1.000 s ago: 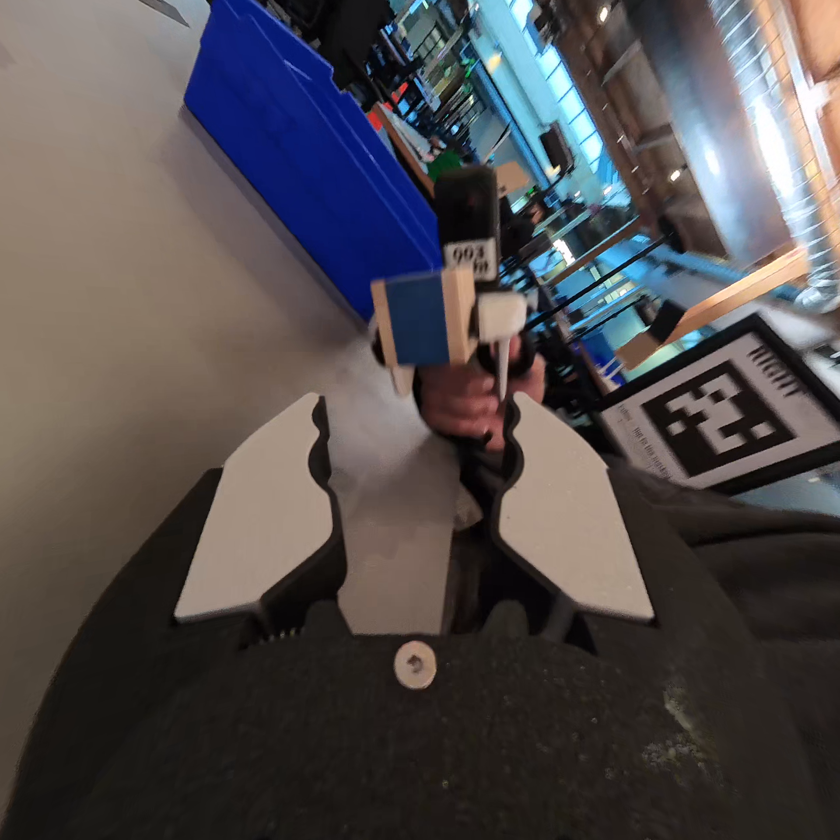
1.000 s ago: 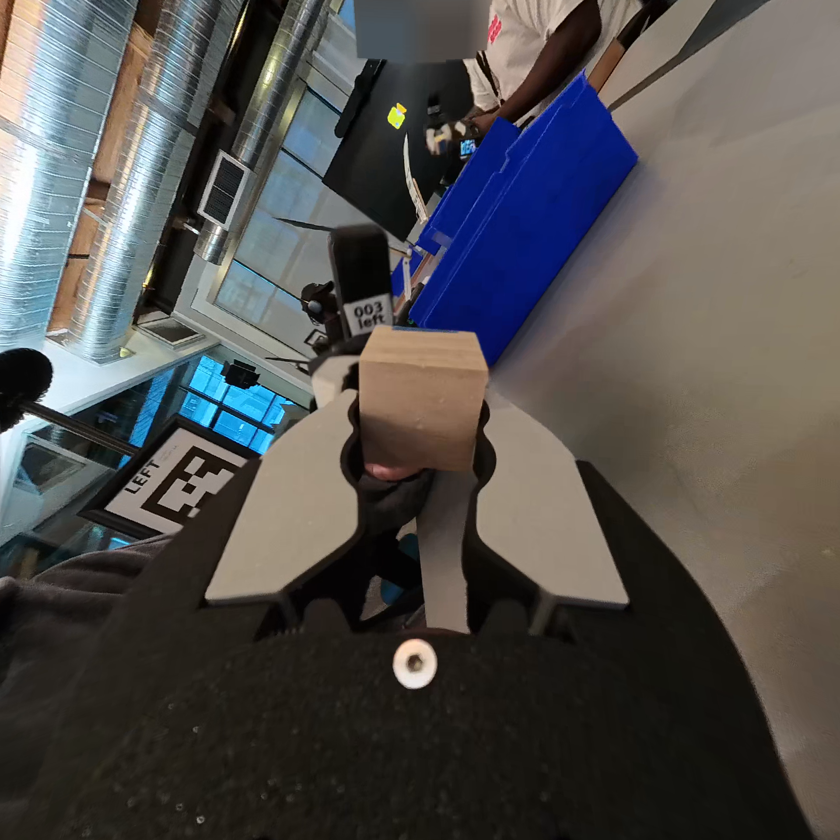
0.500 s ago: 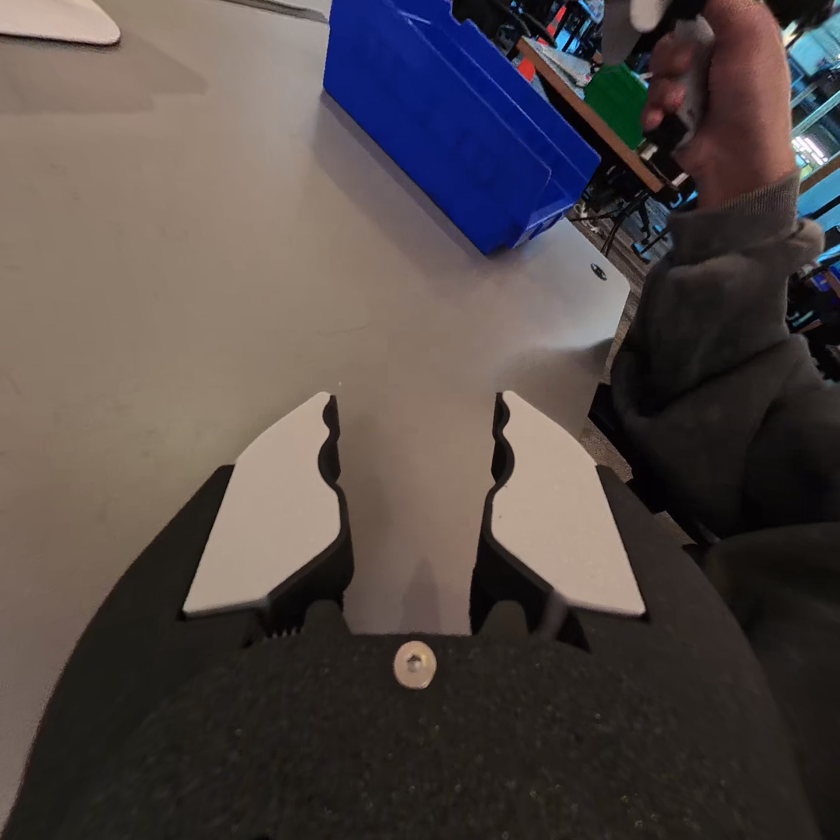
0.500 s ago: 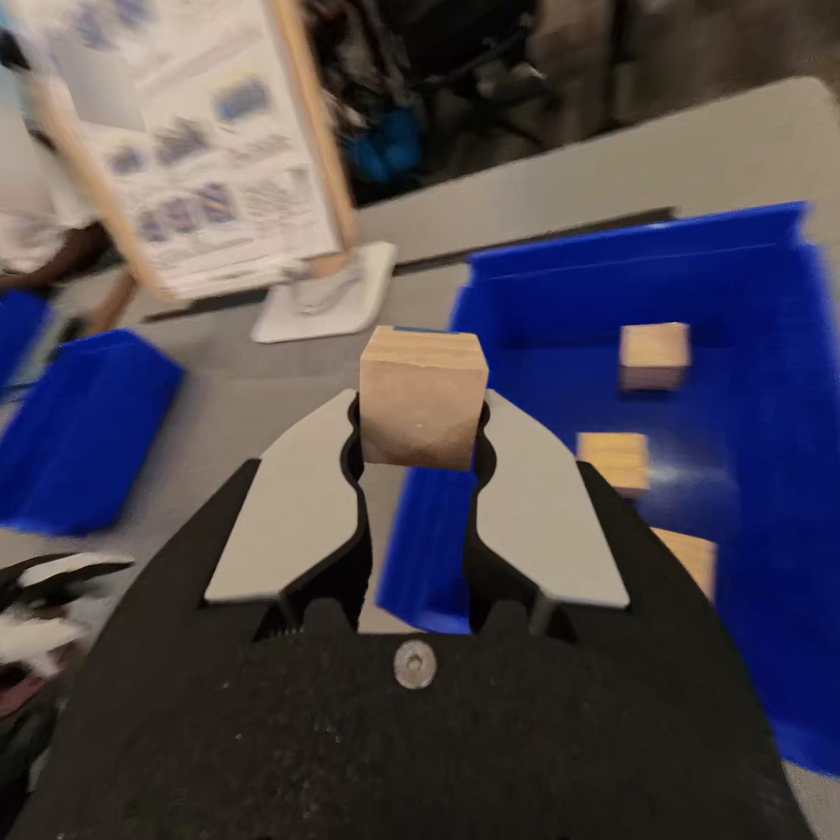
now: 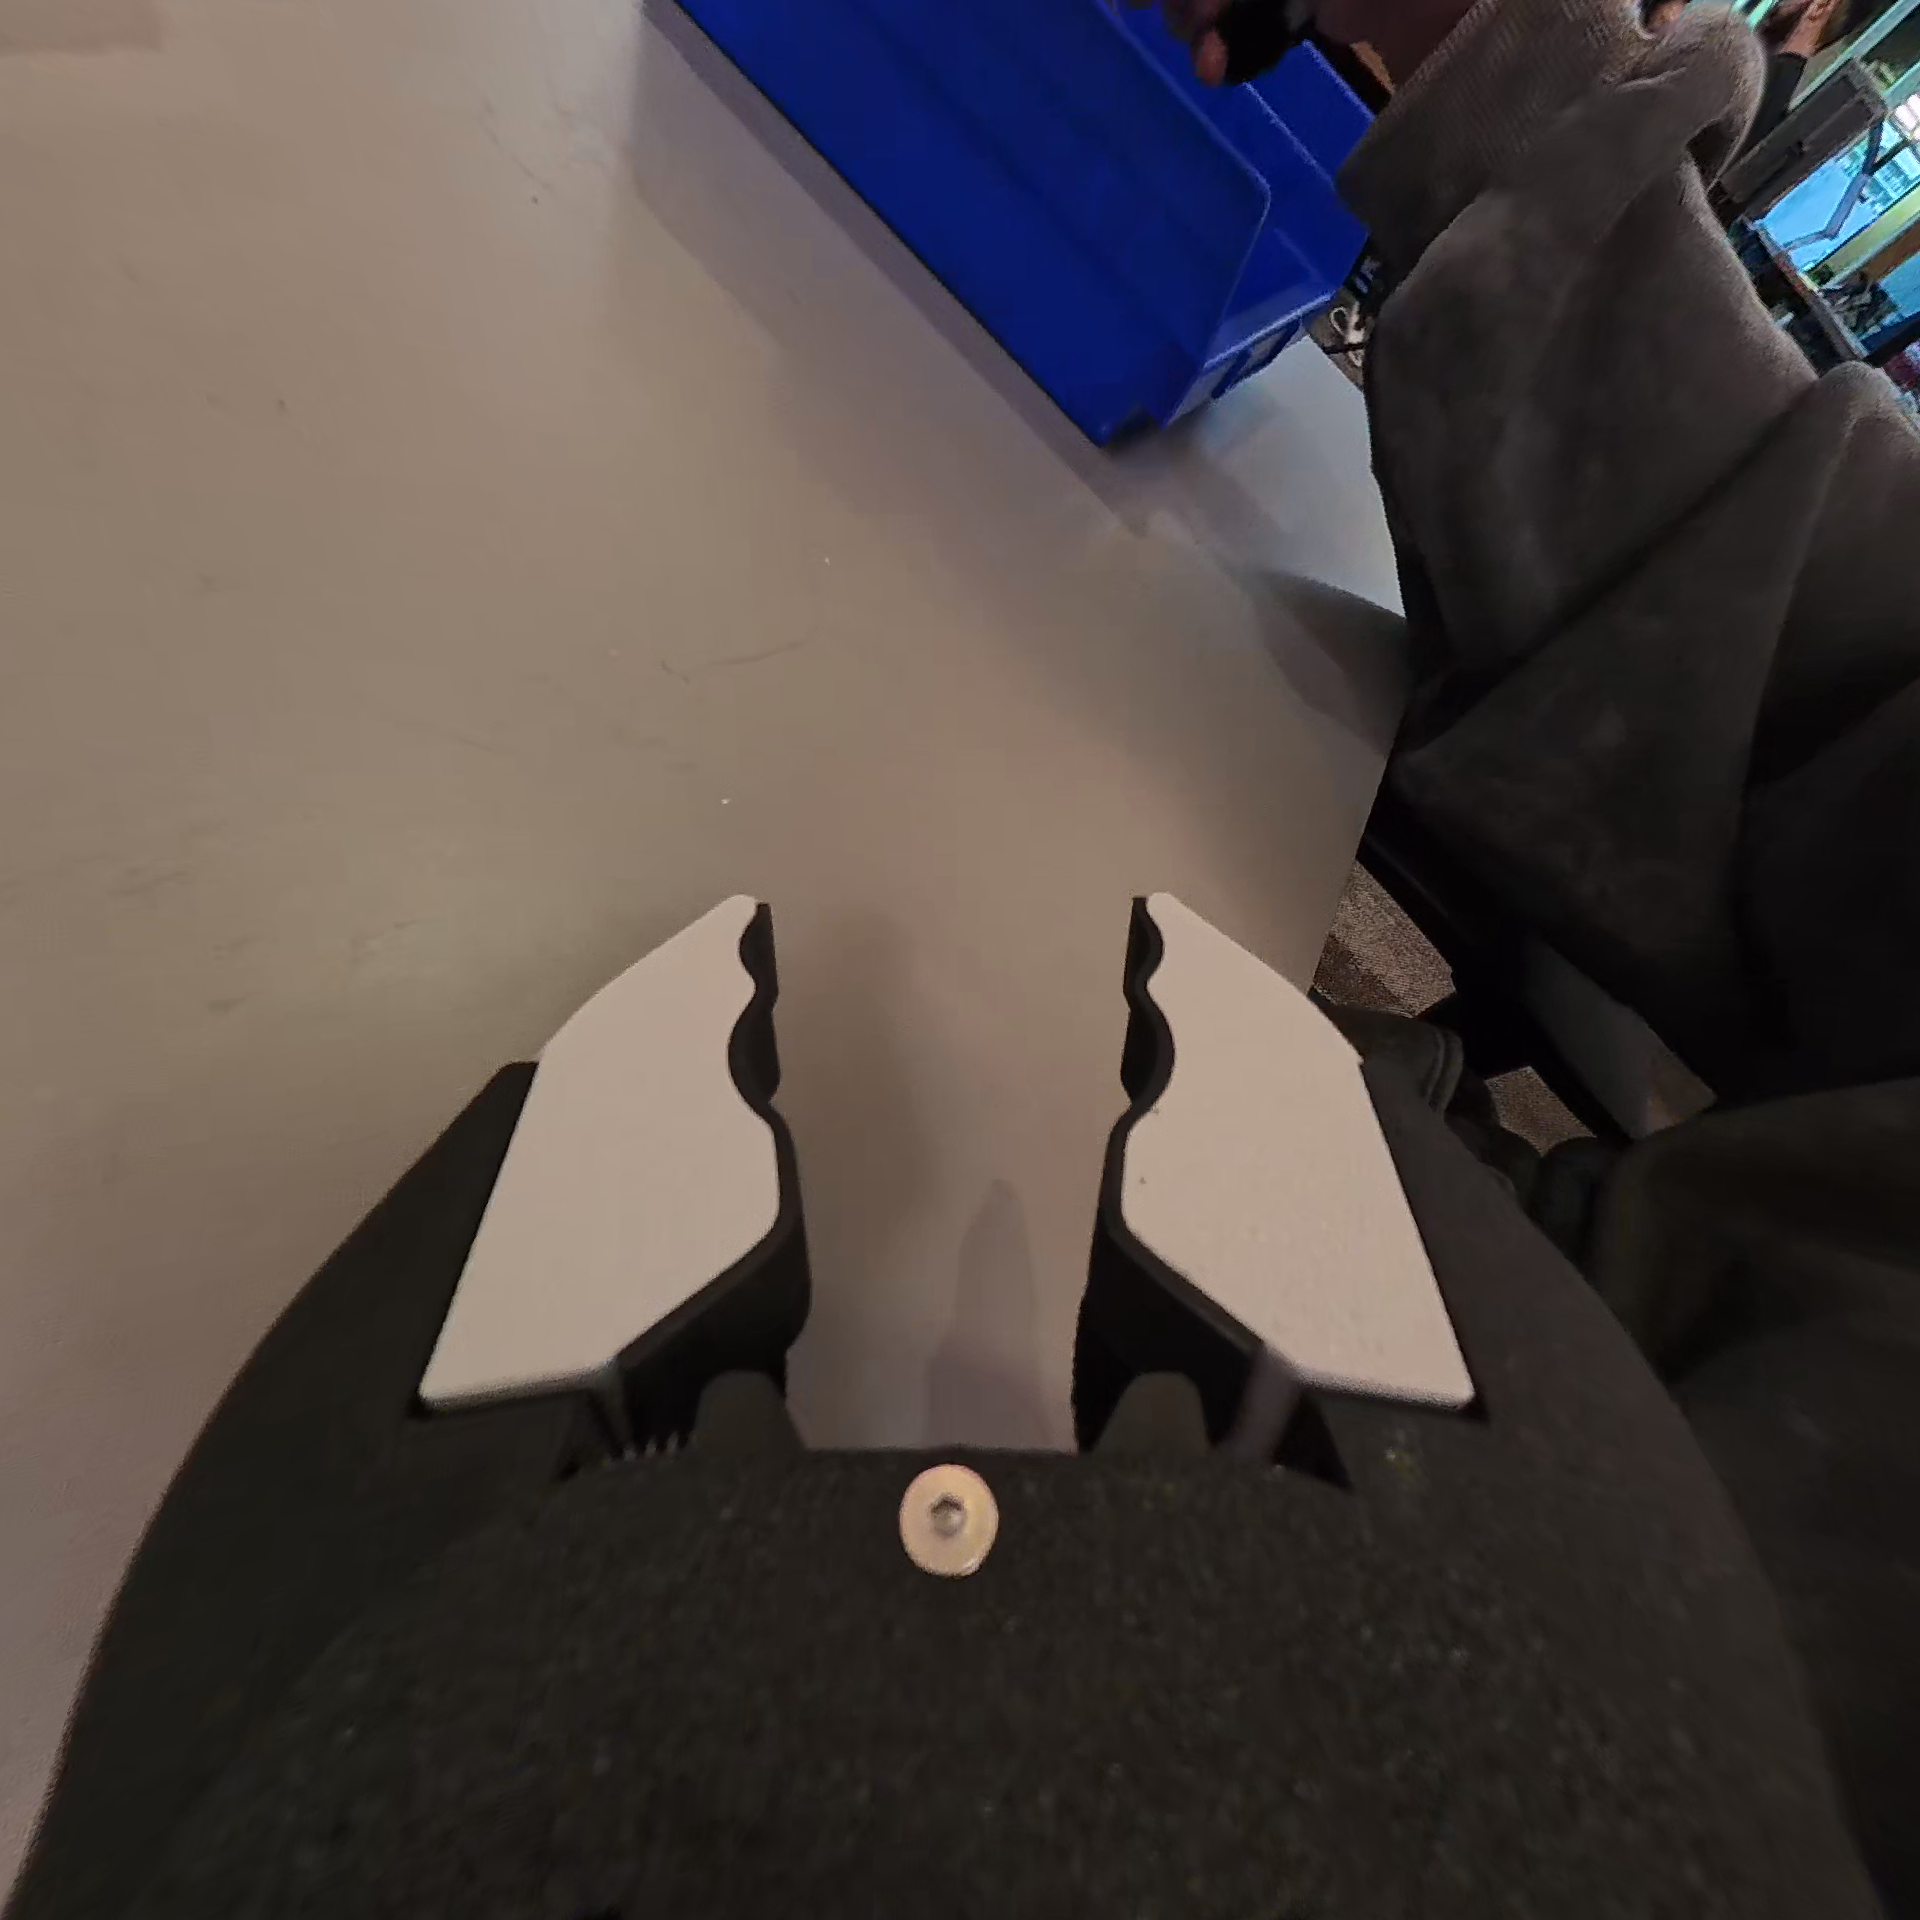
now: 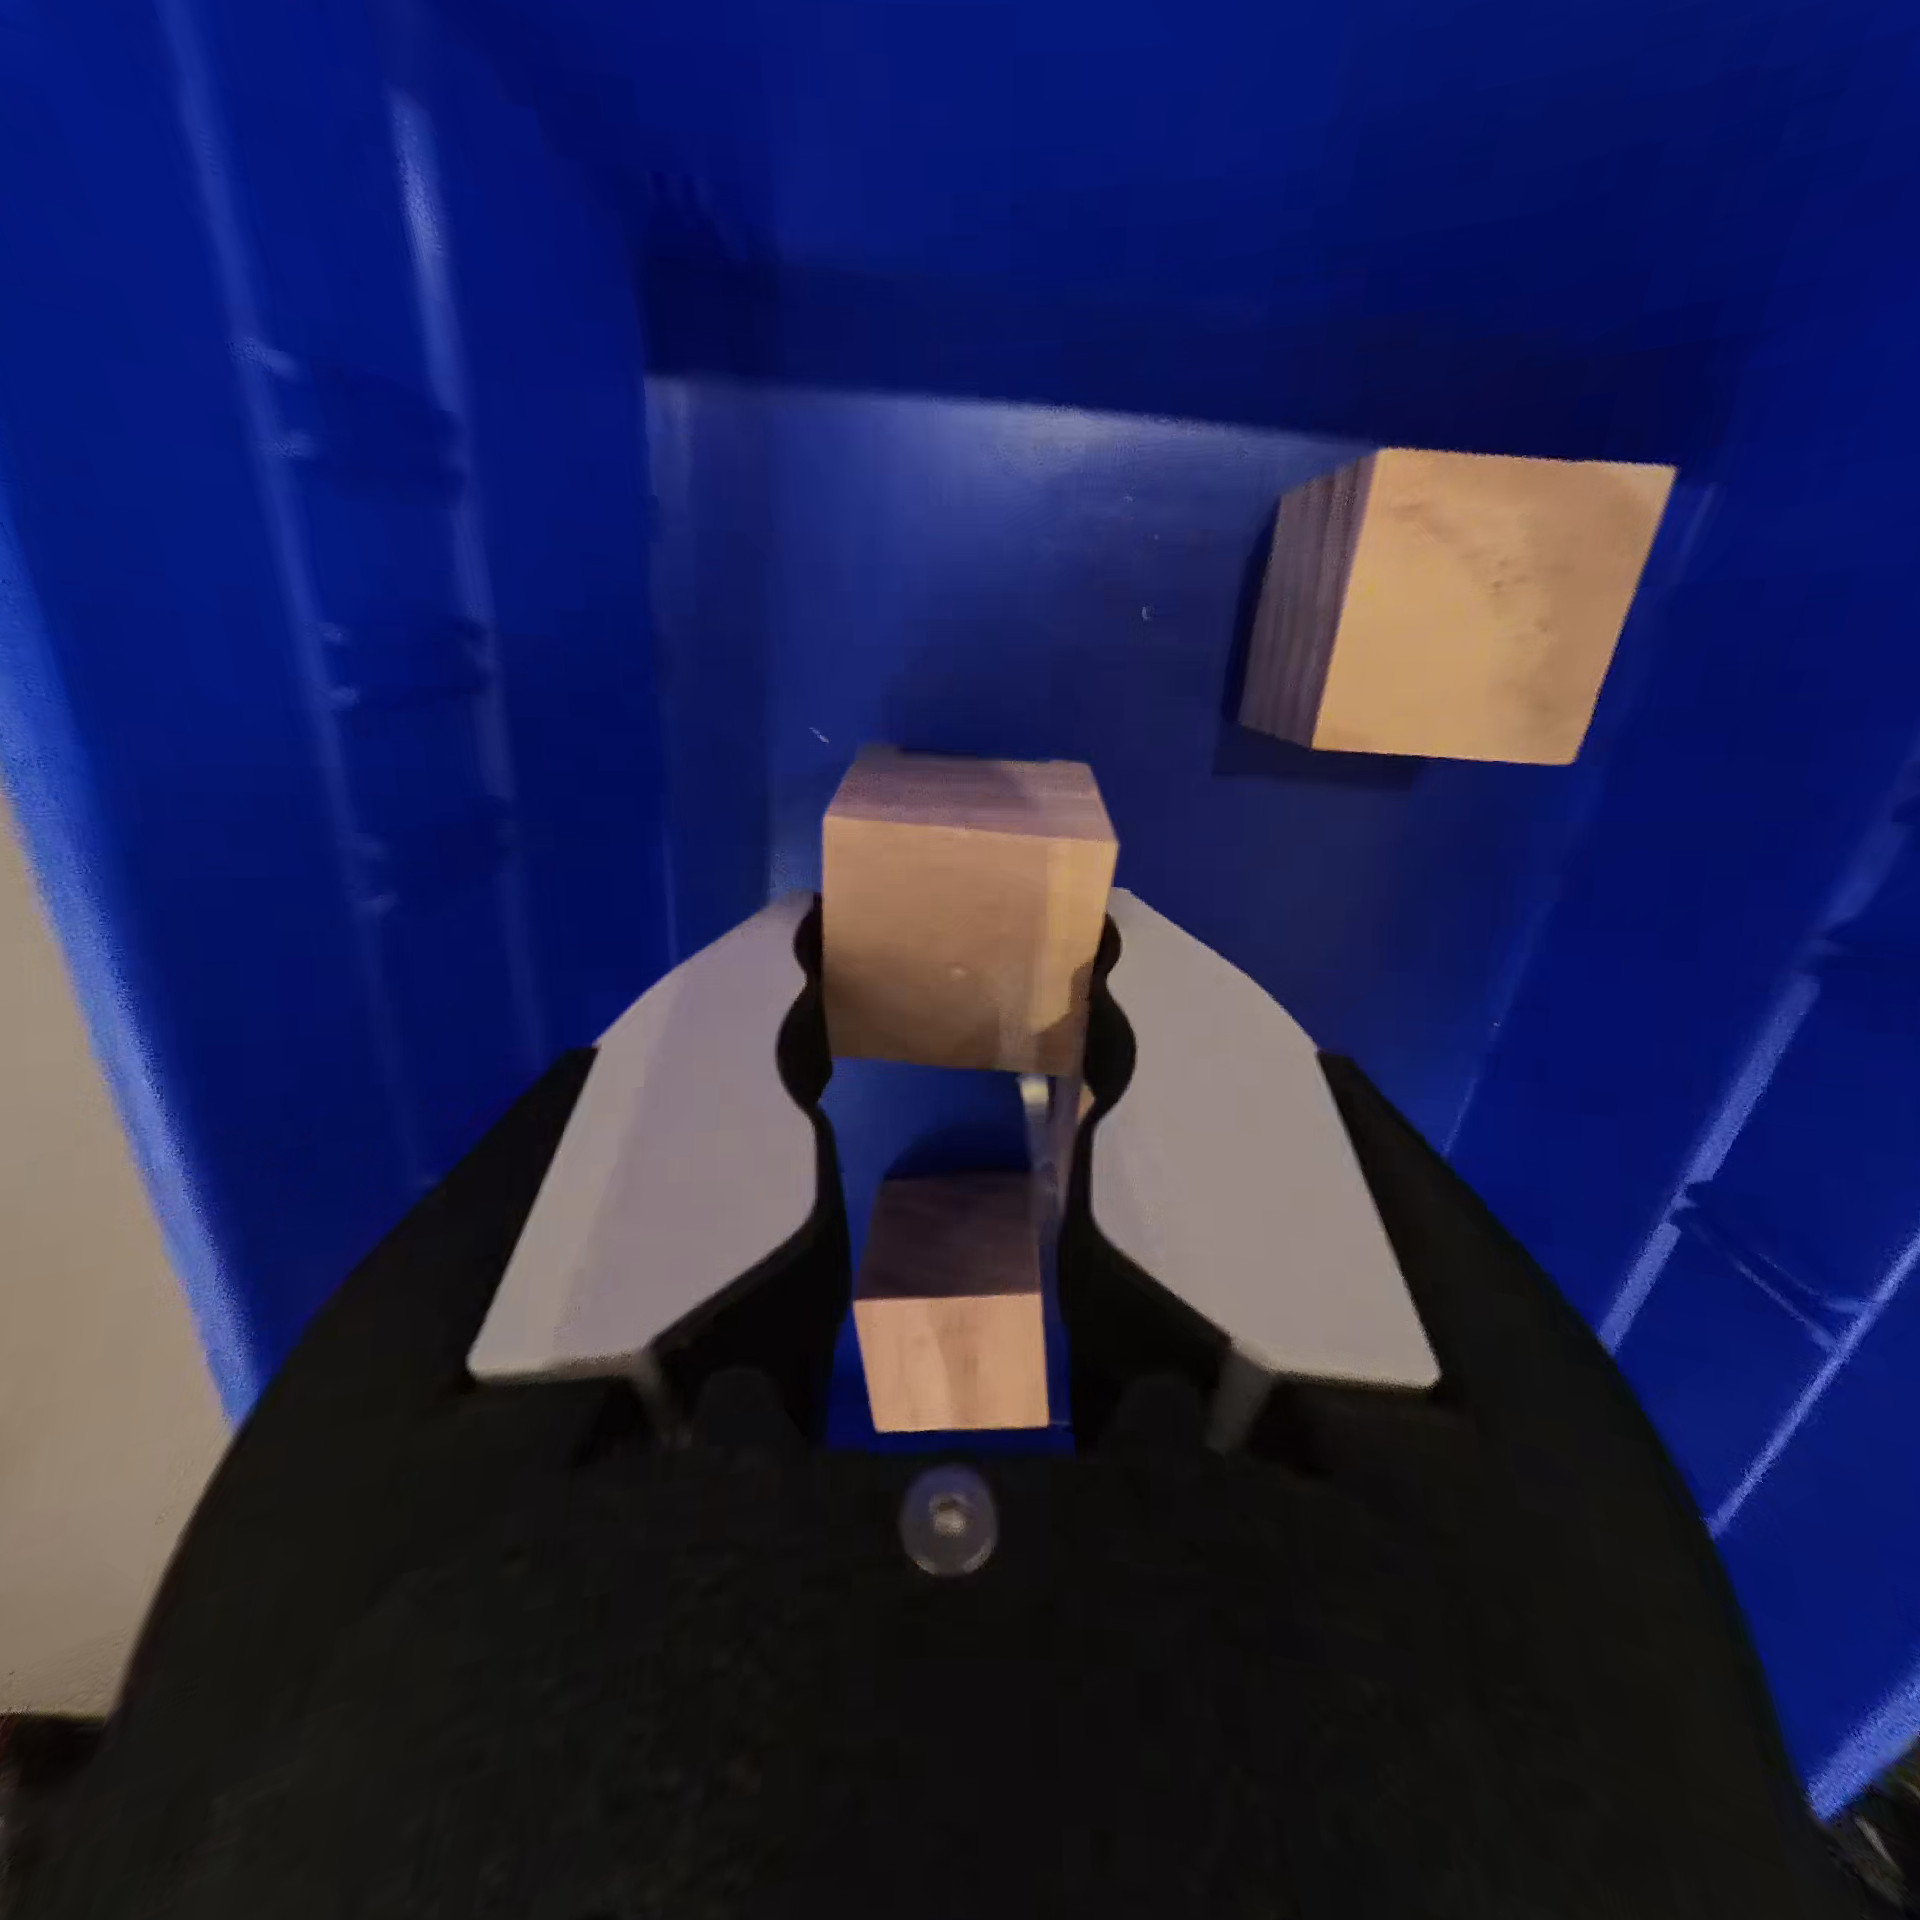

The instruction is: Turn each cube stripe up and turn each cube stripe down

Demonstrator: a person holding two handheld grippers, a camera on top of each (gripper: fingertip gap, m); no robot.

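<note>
The right gripper (image 6: 956, 935), clamped on a plain wooden cube (image 6: 961, 925), now hangs inside the blue plastic bin (image 6: 436, 623) rather than beside it. The left gripper (image 5: 951, 925), jaws apart, now faces bare grey tabletop (image 5: 416, 520) short of that bin.

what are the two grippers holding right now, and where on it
The right gripper clamps a wooden cube by two opposite side faces, over the blue bin. The left gripper is open, holding nothing.
</note>
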